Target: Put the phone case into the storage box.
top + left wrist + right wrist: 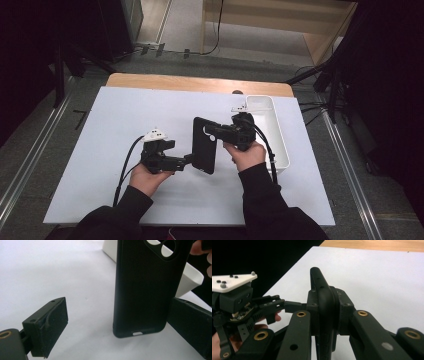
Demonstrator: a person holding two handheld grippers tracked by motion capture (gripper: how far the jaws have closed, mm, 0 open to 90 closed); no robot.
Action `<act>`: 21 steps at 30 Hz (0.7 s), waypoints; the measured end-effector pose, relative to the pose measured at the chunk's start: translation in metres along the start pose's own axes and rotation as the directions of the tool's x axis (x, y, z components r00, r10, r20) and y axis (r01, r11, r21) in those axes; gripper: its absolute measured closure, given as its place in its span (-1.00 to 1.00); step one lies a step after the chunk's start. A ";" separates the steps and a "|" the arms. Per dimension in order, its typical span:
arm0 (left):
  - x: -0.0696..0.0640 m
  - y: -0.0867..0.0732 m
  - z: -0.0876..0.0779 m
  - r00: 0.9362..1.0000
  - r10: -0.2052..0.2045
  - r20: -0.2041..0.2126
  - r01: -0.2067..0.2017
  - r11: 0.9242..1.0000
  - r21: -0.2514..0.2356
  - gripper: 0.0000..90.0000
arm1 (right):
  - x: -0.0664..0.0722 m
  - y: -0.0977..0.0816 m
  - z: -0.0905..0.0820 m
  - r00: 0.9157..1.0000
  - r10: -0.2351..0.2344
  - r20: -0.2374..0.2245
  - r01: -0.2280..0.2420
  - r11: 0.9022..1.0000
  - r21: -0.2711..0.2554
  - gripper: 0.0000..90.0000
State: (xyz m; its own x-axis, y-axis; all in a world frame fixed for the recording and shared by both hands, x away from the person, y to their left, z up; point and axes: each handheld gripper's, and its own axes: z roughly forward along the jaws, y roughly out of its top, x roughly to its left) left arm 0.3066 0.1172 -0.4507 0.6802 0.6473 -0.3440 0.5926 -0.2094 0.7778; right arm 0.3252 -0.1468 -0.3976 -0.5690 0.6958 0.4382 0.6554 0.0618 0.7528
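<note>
Right gripper view: right claw (pixel 325 315) clamped on the edge of a black phone case (pixel 322 297), held clear above the white counter (pixel 125 125). Left claw (pixel 120 322) stands open around the case's lower end, pads not pressing. White bin (pixel 280 145) just beside, right. Judged: case lifted; handover or placement outstanding.

No readable text, label, brand, number or sign appearing anywhere, black phone case (pixel 145 287) showing a plain unmarked back, white tray (pixel 270 127) beside the case showing blank walls, white table (pixel 125 125) under the case bearing no markings
</note>
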 end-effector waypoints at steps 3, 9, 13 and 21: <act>0.001 0.003 -0.003 0.999 0.032 -0.008 -0.032 0.999 0.016 -0.86 | 0.000 0.000 -0.001 1.000 -0.009 -0.005 0.009 1.000 0.005 0.66; 0.004 0.010 -0.008 0.998 0.055 0.011 -0.056 0.996 0.068 -0.81 | -0.001 0.000 -0.003 0.999 -0.036 -0.024 0.036 0.999 0.021 0.66; 0.007 0.013 -0.010 0.998 0.037 0.053 -0.043 0.993 0.108 -0.71 | -0.002 0.001 -0.006 0.998 -0.055 -0.032 0.056 0.998 0.025 0.66; 0.007 0.020 -0.016 0.995 0.066 0.071 -0.077 0.981 0.177 -0.67 | -0.002 0.002 -0.008 0.992 -0.110 -0.056 0.113 0.993 0.043 0.66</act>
State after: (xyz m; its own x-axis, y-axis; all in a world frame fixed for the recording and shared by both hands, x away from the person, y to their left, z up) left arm 0.3164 0.1290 -0.4288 0.7467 0.5782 -0.3288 0.6051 -0.3851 0.6968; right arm 0.3240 -0.1541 -0.3930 -0.6648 0.6434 0.3797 0.6079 0.1704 0.7755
